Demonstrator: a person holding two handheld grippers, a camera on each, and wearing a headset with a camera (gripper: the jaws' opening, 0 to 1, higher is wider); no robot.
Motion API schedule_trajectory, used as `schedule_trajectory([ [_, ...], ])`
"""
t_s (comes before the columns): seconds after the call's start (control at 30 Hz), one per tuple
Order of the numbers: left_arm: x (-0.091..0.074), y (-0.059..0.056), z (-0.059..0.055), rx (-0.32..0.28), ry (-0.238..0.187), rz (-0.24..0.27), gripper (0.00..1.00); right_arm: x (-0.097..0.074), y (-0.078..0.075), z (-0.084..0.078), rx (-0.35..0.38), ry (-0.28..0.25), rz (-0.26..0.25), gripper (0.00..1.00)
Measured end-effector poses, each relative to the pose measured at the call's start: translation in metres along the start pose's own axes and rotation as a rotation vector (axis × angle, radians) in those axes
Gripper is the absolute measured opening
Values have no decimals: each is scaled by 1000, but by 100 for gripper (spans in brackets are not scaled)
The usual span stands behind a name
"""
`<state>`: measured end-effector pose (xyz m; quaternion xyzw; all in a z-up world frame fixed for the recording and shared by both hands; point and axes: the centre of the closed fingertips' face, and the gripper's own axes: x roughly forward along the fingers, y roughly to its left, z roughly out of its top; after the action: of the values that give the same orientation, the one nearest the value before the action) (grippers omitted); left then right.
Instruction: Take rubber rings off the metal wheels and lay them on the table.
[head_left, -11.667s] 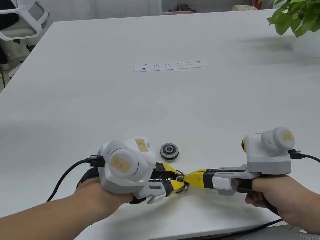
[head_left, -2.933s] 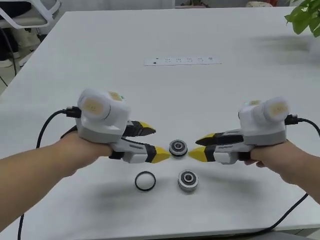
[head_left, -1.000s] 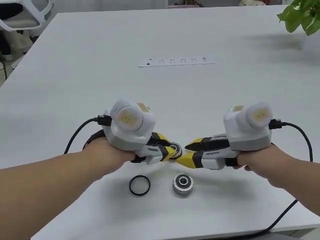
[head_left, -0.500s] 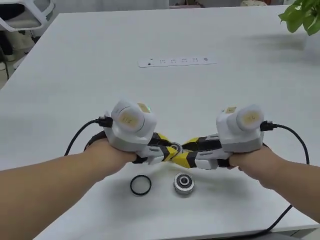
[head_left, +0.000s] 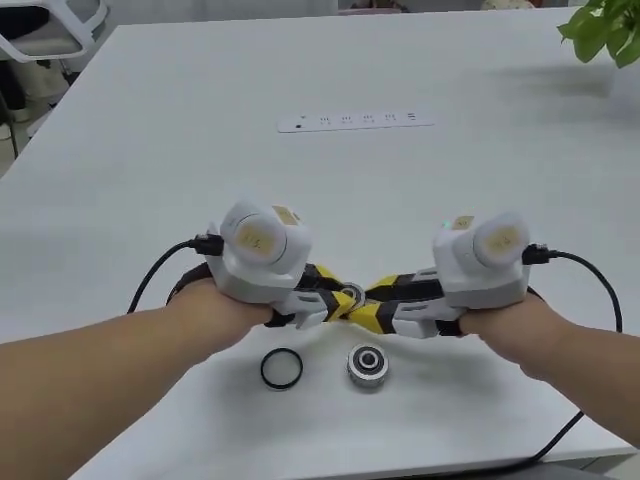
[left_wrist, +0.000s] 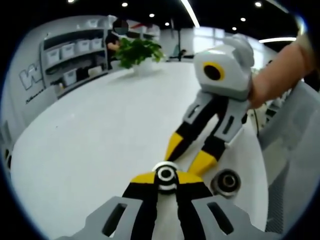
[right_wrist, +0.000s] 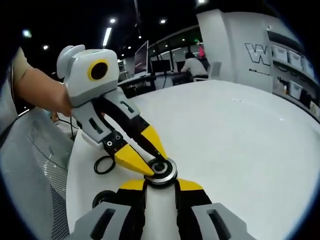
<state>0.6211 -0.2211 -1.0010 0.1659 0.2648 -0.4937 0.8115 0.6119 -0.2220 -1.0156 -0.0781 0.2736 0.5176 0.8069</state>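
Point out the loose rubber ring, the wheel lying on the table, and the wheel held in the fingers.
loose rubber ring (head_left: 263, 368), head view, left side of its band.
table wheel (head_left: 368, 364), head view, its hub.
held wheel (left_wrist: 165, 174), left gripper view, its hub.

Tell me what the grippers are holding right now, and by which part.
The left gripper pinches a metal wheel across its rim. The right gripper has its tips at the same wheel; whether it grips cannot be told.

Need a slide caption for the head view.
The left claw and right claw grip one metal wheel; a rubber ring and a second wheel lie on the table.
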Motion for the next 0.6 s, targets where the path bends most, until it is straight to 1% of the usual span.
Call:
schedule_trajectory([
  [0.2, 0, 0, 0, 1, -1, 2, 14, -2, 0, -2, -2, 5, -2, 15],
  [0.3, 0, 1, 0, -1, -1, 4, 14, -3, 0, -3, -3, 7, -5, 11],
  [0.33, 0, 1, 0, -1, -1, 4, 14, -4, -1, -4, -11, 15, -9, 9],
  [0.5, 0, 1, 0, 0, 0, 6, 14, -4, 0, -4, 1, 13, -10, 7],
  [0.6, 0, 0, 0, 2, 0, 8, 14, -5, 0, -5, 6, 18, -9, 4],
])
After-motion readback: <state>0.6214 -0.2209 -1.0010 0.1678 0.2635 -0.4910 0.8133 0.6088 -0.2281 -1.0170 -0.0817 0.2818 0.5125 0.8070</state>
